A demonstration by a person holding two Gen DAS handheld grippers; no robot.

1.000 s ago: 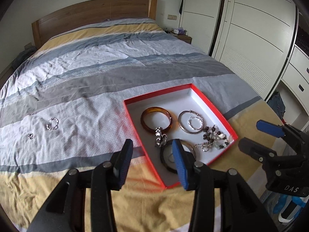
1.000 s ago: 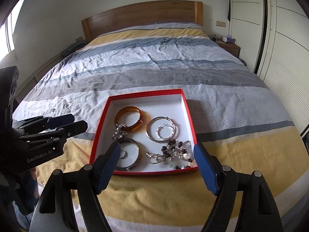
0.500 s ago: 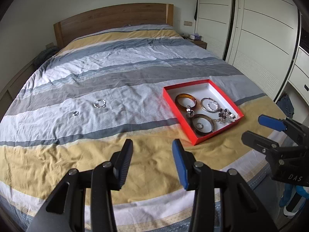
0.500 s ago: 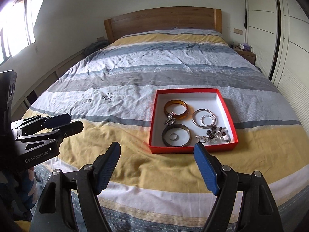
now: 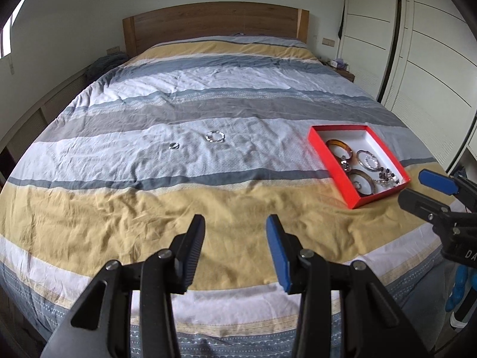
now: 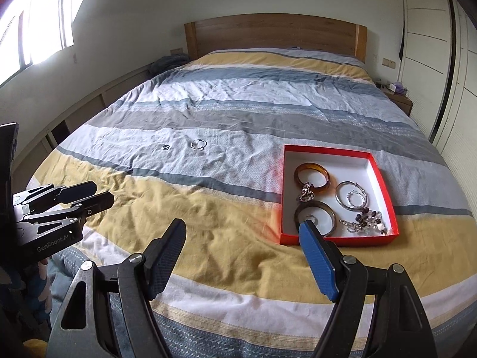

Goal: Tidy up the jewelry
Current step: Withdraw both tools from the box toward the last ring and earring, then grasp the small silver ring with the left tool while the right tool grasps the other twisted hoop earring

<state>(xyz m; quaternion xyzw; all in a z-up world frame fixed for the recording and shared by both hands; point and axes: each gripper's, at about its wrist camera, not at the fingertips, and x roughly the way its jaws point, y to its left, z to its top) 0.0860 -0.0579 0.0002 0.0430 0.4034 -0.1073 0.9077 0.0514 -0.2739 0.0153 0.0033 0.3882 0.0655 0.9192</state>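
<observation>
A red box (image 5: 333,164) (image 6: 281,197) with a white inside lies on the striped bed cover, right of the middle. It holds an amber bangle (image 6: 311,174), a dark bangle (image 6: 315,216), silver hoops (image 6: 351,198) and a beaded piece (image 6: 368,219). A silver bracelet (image 5: 215,136) (image 6: 198,144) and a small ring (image 5: 173,146) (image 6: 165,147) lie loose on the cover, far left of the box. My left gripper (image 5: 235,250) is open and empty above the foot of the bed. My right gripper (image 6: 243,256) is open and empty, near the box's front left corner.
The bed has a wooden headboard (image 5: 214,24). White wardrobe doors (image 5: 417,59) run along the right side. A nightstand (image 6: 398,98) stands at the far right by the headboard. A low ledge (image 6: 89,101) and a window (image 6: 38,24) are on the left.
Both grippers have drawn back from the red box toward the foot of the bed and stayed open. The box and the loose bracelet and ring now look farther away.
</observation>
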